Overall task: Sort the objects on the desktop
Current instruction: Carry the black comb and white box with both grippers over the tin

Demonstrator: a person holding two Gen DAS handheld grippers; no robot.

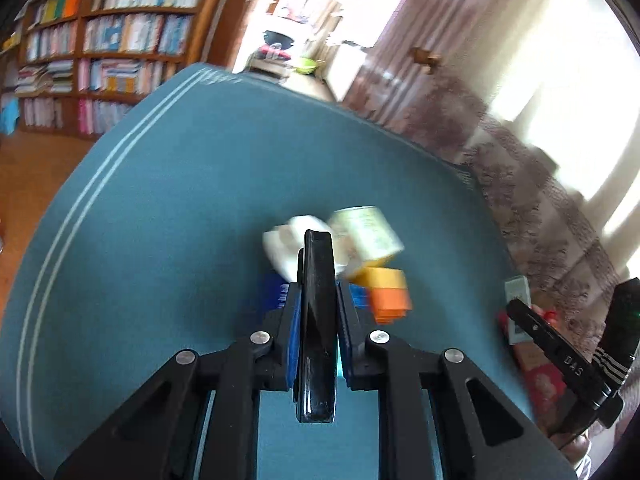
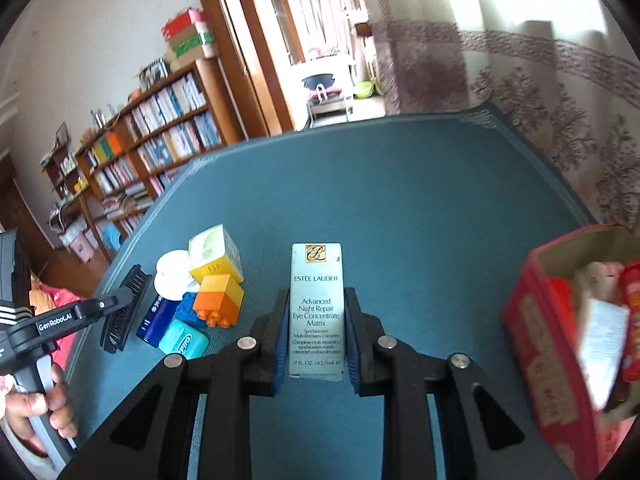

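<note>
Right gripper: clamped on the pale cosmetics box, lifted clear of the blue table.
Box axis: long side runs straight away from the camera along the fingers, logo end pointing toward the far edge.
Left gripper: clenched on a black comb, held on edge, long axis also along the fingers; in the right view its teeth show.
Step in hand: both items picked up, carrying stage, by my reading.
Next move: probably swing the box toward the red carton at the right edge and let go inside.
Remaining pile: toy bricks and small containers near the left edge.
</note>
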